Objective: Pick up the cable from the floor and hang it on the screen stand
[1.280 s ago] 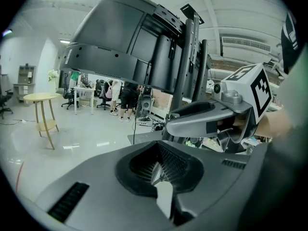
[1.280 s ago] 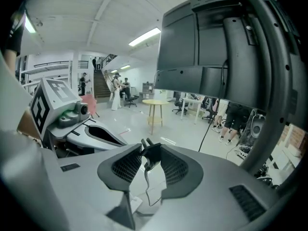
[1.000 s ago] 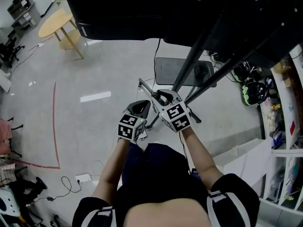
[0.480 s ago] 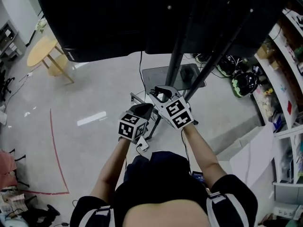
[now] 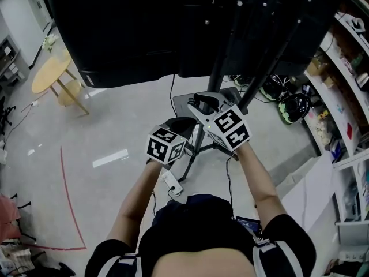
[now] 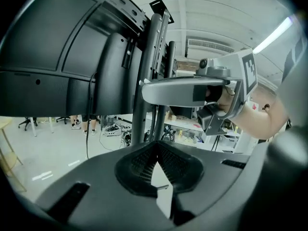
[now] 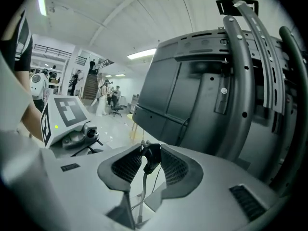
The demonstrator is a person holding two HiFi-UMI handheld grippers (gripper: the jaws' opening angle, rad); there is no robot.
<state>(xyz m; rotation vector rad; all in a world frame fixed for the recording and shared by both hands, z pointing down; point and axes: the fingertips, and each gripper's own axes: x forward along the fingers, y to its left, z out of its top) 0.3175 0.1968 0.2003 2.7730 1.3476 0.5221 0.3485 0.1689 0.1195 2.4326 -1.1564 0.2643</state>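
Fingers of the right gripper [image 7: 147,150] are clamped on the black plug end of the cable [image 7: 152,159], pinching it between the ribbed pads near their tips. Its pale grey lead drops from the plug through the gap between the fingers and runs out of sight below. The plug is up off the floor [image 5: 115,131], near the grey back of the screen [image 7: 192,90] and left of the curved tubes of the screen stand [image 7: 250,81].

In the head view both grippers are raised side by side in front of the person, the right one slightly further forward, its tips near the stand's dark upright. The stand's splayed legs spread on the floor under the two grippers. The cable itself is too thin to make out from there.

The left gripper [image 6: 156,148] has its fingers together at the tips, with nothing between them. It points up at the back of the screen, with the right gripper crossing just above and ahead of it.

On the floor a white power strip [image 5: 172,183] lies near the stand's legs. A round wooden table [image 5: 52,74] stands well off to the left, a red line [image 5: 66,195] runs across the floor on that side, and a helmet [image 5: 294,105] sits by the shelves [image 5: 346,97] on the right.
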